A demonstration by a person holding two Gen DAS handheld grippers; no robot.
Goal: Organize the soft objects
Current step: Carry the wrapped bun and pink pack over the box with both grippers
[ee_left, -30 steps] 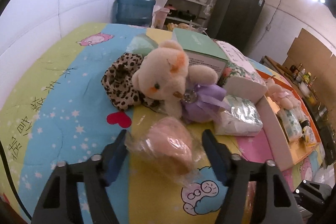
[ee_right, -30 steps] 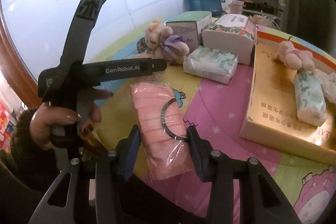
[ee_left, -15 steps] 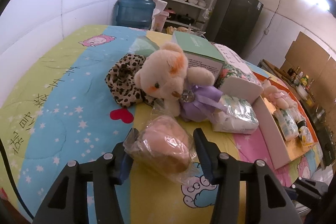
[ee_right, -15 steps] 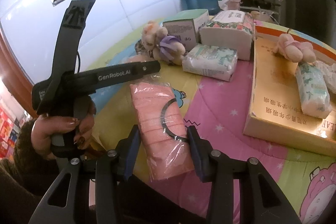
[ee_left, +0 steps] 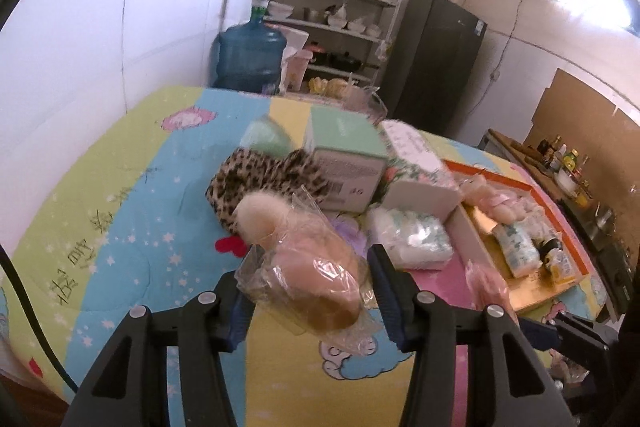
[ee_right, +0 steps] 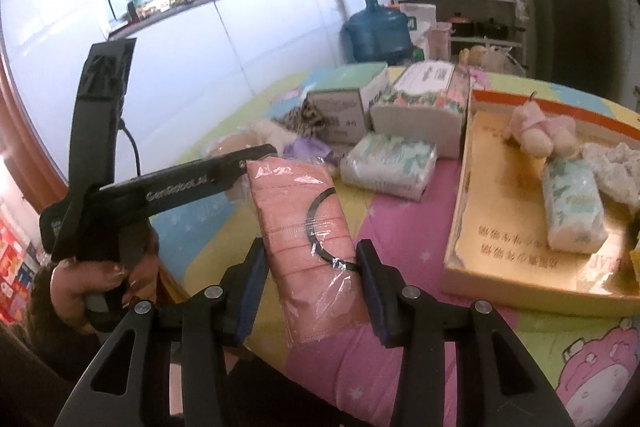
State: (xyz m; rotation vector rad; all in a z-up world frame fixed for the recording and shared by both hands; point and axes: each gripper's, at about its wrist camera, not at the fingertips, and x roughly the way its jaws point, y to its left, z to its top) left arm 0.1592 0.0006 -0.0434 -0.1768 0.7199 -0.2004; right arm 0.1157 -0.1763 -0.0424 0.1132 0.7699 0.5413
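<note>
While raised above the quilted surface (ee_left: pixel 132 187), left hand-held gripper (ee_left: pixel 308 287) clamped on bagged pink sponge (ee_left: pixel 316 279), right hand-held gripper (ee_right: pixel 310 279) clamped on wrapped pink mask pack (ee_right: pixel 308 223), near the gold tray (ee_right: pixel 520 275).

The bun (ee_left: pixel 316 279) and pink pack (ee_right: pixel 310 231) wore glossy, crinkled clear plastic. The quilt (ee_left: pixel 120 219) was matt cloth; the leopard piece (ee_left: pixel 256 183), centre frame, looked fuzzy.

Beside the yellow tray (ee_right: pixel 472 227): two boxes (ee_right: pixel 348 99), one tissue pack (ee_right: pixel 390 165). Inside it: one tissue pack (ee_right: pixel 574 205), one pink plush (ee_right: pixel 536 131).
</note>
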